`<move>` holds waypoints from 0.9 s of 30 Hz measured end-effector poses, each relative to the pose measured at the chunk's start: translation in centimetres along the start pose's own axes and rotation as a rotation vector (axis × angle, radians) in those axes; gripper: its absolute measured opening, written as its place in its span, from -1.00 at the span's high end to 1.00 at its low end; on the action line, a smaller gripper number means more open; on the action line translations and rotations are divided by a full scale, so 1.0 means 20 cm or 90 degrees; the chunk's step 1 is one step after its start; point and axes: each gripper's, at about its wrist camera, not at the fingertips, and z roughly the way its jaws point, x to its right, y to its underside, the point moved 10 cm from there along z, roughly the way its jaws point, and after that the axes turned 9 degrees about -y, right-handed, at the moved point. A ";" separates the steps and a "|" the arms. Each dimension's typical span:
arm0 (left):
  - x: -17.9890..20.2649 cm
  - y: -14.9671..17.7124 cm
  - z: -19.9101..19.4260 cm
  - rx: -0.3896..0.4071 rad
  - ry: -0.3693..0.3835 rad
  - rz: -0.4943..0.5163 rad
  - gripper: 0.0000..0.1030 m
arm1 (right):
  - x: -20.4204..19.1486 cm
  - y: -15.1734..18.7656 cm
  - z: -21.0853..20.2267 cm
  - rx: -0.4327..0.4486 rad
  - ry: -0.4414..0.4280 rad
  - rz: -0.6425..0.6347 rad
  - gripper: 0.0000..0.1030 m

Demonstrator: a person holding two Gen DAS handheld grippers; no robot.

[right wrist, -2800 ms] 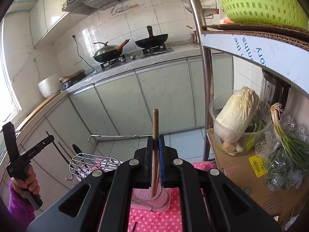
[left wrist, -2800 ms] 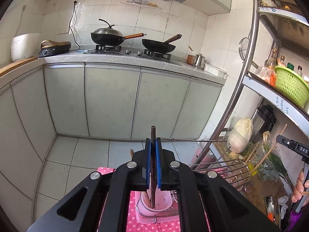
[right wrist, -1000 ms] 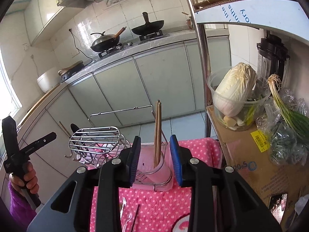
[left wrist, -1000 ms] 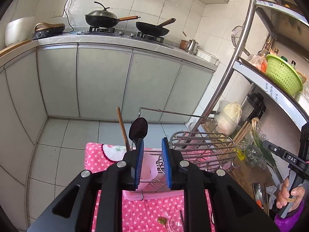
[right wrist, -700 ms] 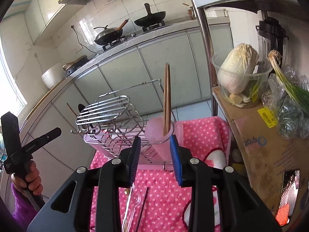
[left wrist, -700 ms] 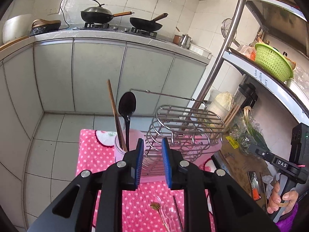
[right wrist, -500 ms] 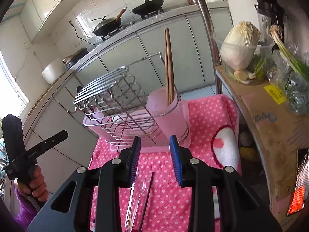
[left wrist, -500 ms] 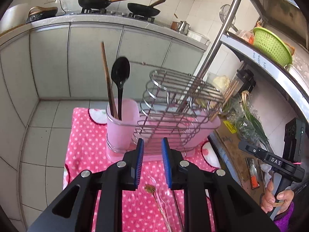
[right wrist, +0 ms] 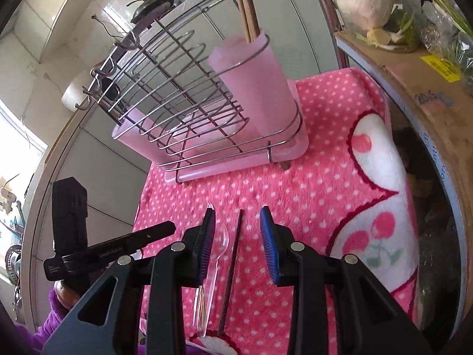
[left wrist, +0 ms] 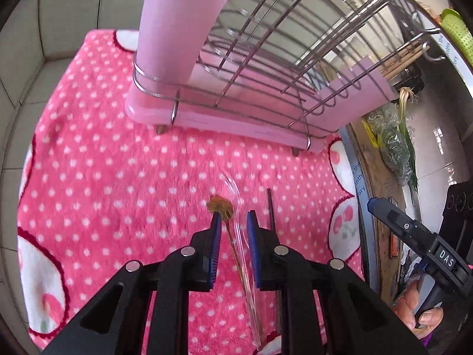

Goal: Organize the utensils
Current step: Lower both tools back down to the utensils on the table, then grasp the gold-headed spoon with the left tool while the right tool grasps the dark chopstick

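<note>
In the right wrist view the rack (right wrist: 207, 136) stands at upper centre on the cloth (right wrist: 325, 183), a cup (right wrist: 254, 85) with chopsticks (right wrist: 246, 9) at its right end; below it at lower centre a spoon (right wrist: 217, 254) lies left of a stick (right wrist: 233, 254)

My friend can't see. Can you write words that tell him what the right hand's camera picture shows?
The open right claw hangs over a dark chopstick and a clear plastic spoon lying on a pink polka-dot cloth. Behind stands a pink wire rack whose cup holds wooden chopsticks.
</note>
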 end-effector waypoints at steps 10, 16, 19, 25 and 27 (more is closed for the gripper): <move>0.00 0.03 0.21 -0.056 -0.037 -0.013 0.77 | 0.04 0.04 0.04 -0.012 -0.017 0.013 0.38; 0.04 0.03 0.24 -0.060 -0.060 0.002 0.77 | 0.05 0.04 0.06 -0.017 -0.023 0.019 0.38; 0.08 0.05 0.27 -0.084 -0.050 0.002 0.77 | 0.05 0.05 0.07 -0.022 -0.024 0.019 0.38; 0.12 0.06 0.31 -0.085 -0.063 0.003 0.77 | 0.05 0.05 0.09 -0.030 -0.025 0.022 0.38; 0.12 0.05 0.32 -0.081 -0.067 -0.001 0.92 | 0.05 0.06 0.10 -0.036 -0.024 0.021 0.38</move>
